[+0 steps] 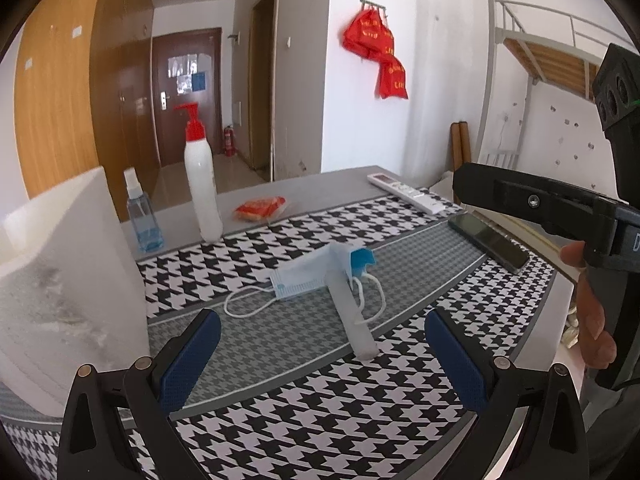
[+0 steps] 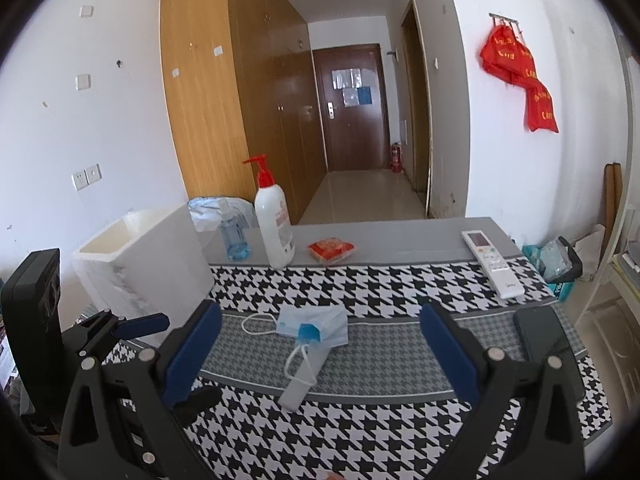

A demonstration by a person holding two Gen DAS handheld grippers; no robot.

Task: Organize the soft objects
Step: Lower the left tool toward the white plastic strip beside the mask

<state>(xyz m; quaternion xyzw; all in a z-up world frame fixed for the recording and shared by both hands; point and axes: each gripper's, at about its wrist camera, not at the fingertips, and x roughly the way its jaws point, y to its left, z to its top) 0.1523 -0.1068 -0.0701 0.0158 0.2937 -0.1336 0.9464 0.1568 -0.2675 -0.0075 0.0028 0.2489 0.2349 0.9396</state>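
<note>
A folded light-blue face mask (image 1: 308, 276) with white ear loops lies on the houndstooth table mat (image 1: 320, 420). A pale translucent tube (image 1: 352, 316) rests across its right edge, and a small blue piece (image 1: 362, 258) sits on the mask. My left gripper (image 1: 324, 360) is open just short of the tube, with nothing between its blue pads. In the right wrist view the mask (image 2: 316, 324) and tube (image 2: 304, 376) lie between the spread fingers of my right gripper (image 2: 322, 360), which is open and holds nothing.
A white foam box (image 1: 68, 280) stands close on the left. A pump bottle (image 1: 202, 184), a spray bottle (image 1: 140, 216), a red packet (image 1: 260, 208) and a remote (image 1: 406, 192) line the far edge. A phone (image 1: 488, 242) lies at the right. A hand (image 1: 592, 312) is beyond it.
</note>
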